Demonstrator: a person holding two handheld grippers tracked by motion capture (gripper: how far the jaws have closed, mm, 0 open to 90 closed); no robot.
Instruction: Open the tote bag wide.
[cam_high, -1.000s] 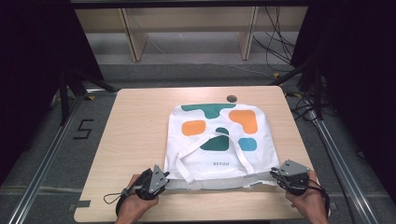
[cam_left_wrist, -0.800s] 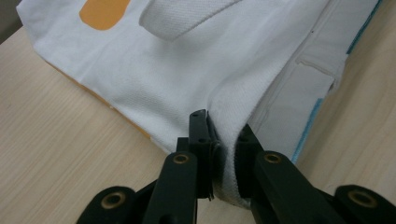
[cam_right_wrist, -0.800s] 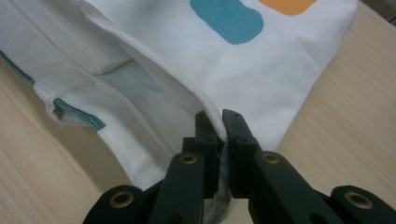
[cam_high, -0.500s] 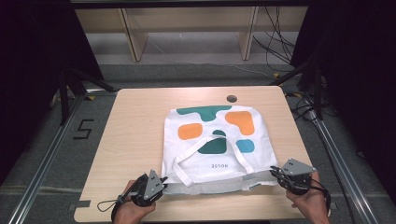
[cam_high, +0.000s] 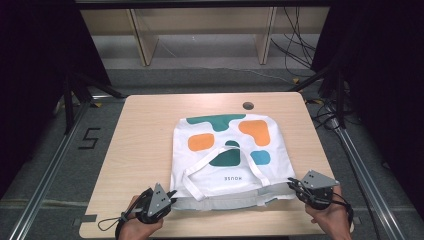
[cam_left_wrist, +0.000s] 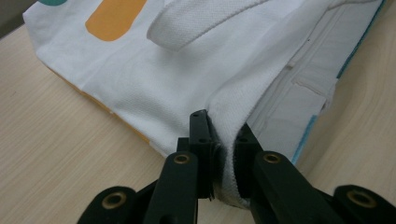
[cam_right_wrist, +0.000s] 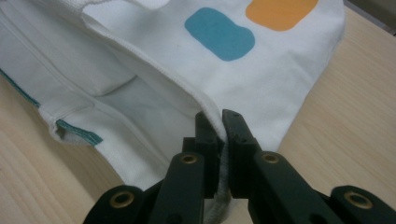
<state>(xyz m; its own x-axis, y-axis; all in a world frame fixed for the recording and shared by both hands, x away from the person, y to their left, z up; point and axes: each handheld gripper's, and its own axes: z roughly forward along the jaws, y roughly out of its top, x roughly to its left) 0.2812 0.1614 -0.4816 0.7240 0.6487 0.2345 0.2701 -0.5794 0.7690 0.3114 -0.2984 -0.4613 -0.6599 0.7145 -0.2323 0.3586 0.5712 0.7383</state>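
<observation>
- Grip on the left: the left gripper (cam_high: 169, 196), near the surface's (cam_high: 145, 130) front-left corner, has its jaws pinched on the tote bag's (cam_high: 225, 150) upper mouth hem at that corner. In the left gripper view the left gripper (cam_left_wrist: 223, 140) squeezes a fold of white cloth between its pads.
- Risk here: only the top layer looks caught, so the hem could slide out if pulled sideways, and the lower layer would stay behind on the surface.
- Middle: the tote bag lies flat at the centre of the surface, toward the front edge. Its open mouth points at the front edge, its bottom at the far edge; its long axis likely runs front to back, though it is close to square.
- Loose handle straps (cam_high: 200, 167) lie on the printed panel and could snag or bunch if the mouth is lifted.
- Grip on the right: the right gripper (cam_high: 294, 184), near the front-right corner, is likewise clamped on the hem; the right gripper view shows the right gripper (cam_right_wrist: 220, 122) nipping the rim's edge. An uneven pull between the two hands would skew the bag.
</observation>
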